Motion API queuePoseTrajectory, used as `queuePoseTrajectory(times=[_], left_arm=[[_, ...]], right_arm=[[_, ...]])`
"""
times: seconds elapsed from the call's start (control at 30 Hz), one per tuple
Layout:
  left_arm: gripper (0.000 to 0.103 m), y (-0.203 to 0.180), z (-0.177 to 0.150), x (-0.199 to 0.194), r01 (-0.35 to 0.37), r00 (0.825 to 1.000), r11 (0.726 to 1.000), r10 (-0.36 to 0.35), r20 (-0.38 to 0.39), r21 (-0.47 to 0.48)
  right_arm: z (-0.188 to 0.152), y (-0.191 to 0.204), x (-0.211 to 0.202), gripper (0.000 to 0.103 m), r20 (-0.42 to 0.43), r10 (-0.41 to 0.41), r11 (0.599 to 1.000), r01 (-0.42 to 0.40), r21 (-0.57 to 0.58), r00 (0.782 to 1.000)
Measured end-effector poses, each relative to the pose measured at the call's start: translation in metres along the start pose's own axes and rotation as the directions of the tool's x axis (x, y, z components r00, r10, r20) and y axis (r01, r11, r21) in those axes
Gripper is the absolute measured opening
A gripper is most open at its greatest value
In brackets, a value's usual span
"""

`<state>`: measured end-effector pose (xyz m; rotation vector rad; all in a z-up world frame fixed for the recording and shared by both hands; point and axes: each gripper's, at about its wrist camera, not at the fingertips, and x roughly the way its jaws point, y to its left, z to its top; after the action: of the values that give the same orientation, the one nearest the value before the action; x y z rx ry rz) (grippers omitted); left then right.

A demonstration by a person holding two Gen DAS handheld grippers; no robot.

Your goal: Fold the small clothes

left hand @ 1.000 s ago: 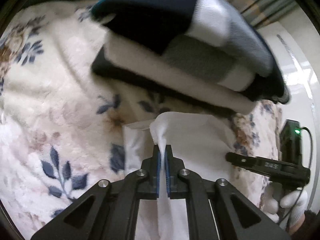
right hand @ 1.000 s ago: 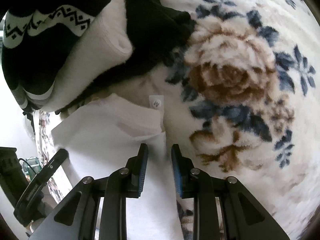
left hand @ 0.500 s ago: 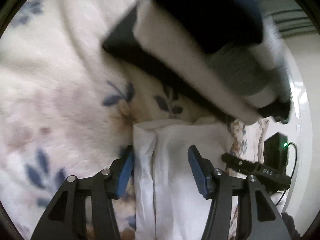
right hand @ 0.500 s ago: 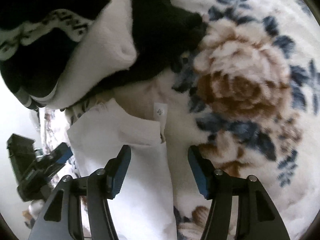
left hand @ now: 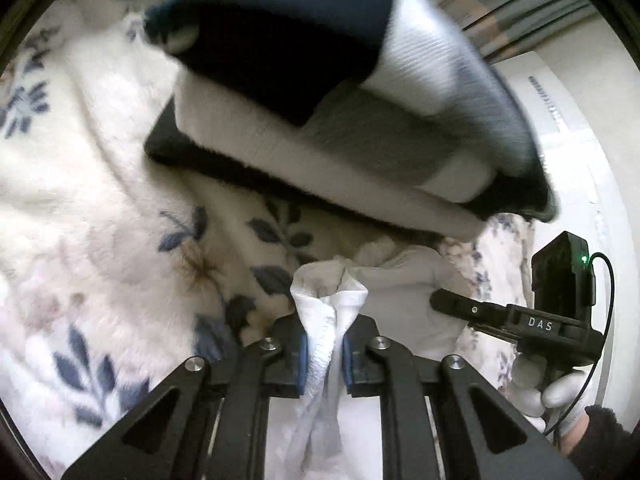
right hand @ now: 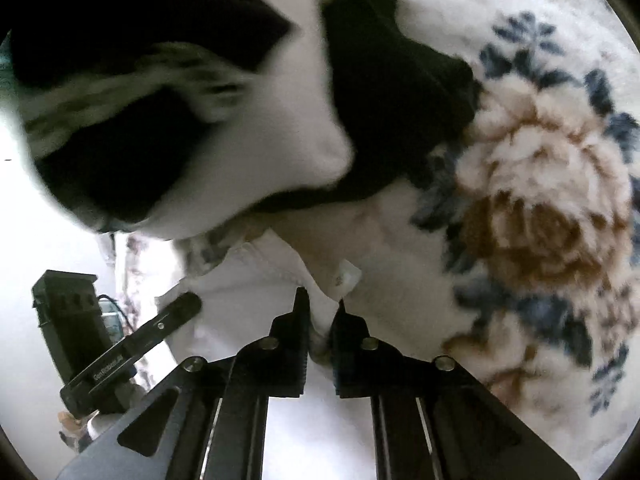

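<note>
White garment (left hand: 404, 304) edge being pinched, both grippers, left (left hand: 325, 356), right (right hand: 320, 320), closing; next: lifting 2 corners evenly, folding over.

A fluffy cream blanket (left hand: 92, 184) printed with blue leaves and a brown rose (right hand: 536, 200) covers the surface. Beyond its edge, a pale floor (left hand: 580, 152) and striped curtain (left hand: 500, 4) show.

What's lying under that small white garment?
The white garment rests on a fluffy floral blanket, visible around it. What lies directly beneath is covered by the cloth.
</note>
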<state>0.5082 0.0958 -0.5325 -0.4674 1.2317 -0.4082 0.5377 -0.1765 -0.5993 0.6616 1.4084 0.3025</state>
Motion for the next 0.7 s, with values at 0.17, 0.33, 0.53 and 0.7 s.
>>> queuePoseTrajectory(times=[0.17,0.33,0.53,0.7], left_arm=[[0.010,-0.021,-0.023,-0.049,0.034,0.999,0.998,-0.035,0.038,0.043],[0.011,-0.028,-0.072,-0.097,0.071,0.997,0.995,-0.072,0.005,0.070],[0.025,-0.016,-0.178,-0.104,0.043,0.980,0.999,-0.043,-0.192,-0.003],[0.029,0.020,-0.235,-0.124,-0.046,0.956,0.991,0.007,-0.294,-0.126]], right_arm=[[-0.035,0.028,-0.036,0.008,0.044,0.042,0.997,-0.039,-0.066,0.998],[-0.094,0.050,-0.077,0.008,0.053,0.074,0.987,-0.065,-0.150,0.996],[-0.179,0.045,-0.094,0.014,-0.058,0.028,0.974,-0.041,-0.223,0.998],[-0.252,0.011,-0.080,0.046,-0.231,-0.071,0.980,0.025,-0.197,0.970]])
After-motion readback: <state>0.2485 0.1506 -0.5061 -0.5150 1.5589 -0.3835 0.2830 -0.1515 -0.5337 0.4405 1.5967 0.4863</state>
